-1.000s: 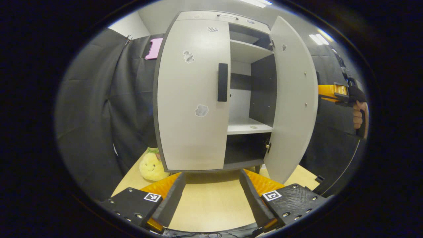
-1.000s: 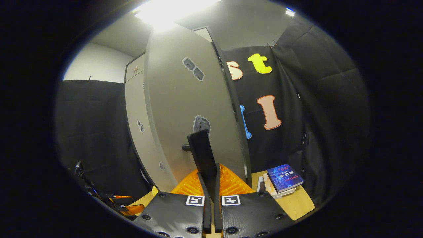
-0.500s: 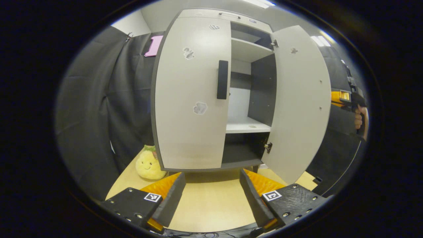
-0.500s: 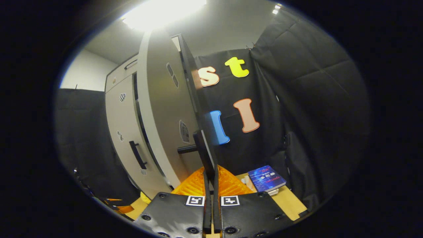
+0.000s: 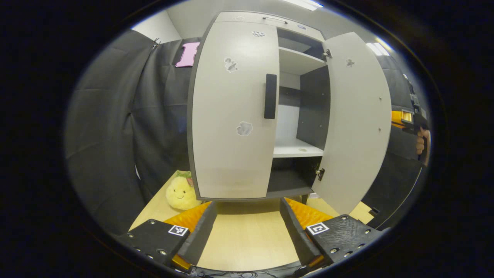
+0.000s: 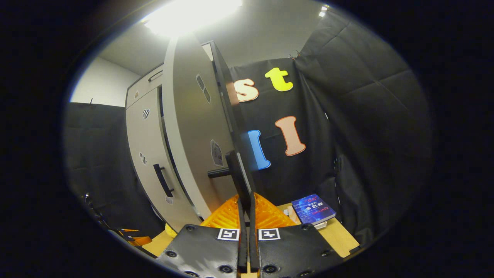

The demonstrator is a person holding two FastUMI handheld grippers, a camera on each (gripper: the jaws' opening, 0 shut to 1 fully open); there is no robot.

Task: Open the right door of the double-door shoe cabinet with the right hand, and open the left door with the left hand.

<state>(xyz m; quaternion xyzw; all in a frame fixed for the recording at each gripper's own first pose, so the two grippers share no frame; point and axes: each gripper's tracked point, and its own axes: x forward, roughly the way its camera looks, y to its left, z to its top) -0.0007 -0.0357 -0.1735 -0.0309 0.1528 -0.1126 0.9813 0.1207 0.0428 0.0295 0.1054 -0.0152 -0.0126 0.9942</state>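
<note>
One light-grey right cabinet door (image 5: 357,119) stands swung wide, the right gripper (image 6: 244,200) clamped on its black bar handle (image 6: 236,173). Left grey door (image 5: 233,116) remains closed, its handle (image 5: 270,96) untouched; the left gripper (image 5: 247,227) hangs near, spread open and empty.

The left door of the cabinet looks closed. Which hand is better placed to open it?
The left. The left gripper is open and faces the left door and its handle, while the right gripper is shut on the right door's handle.
</note>
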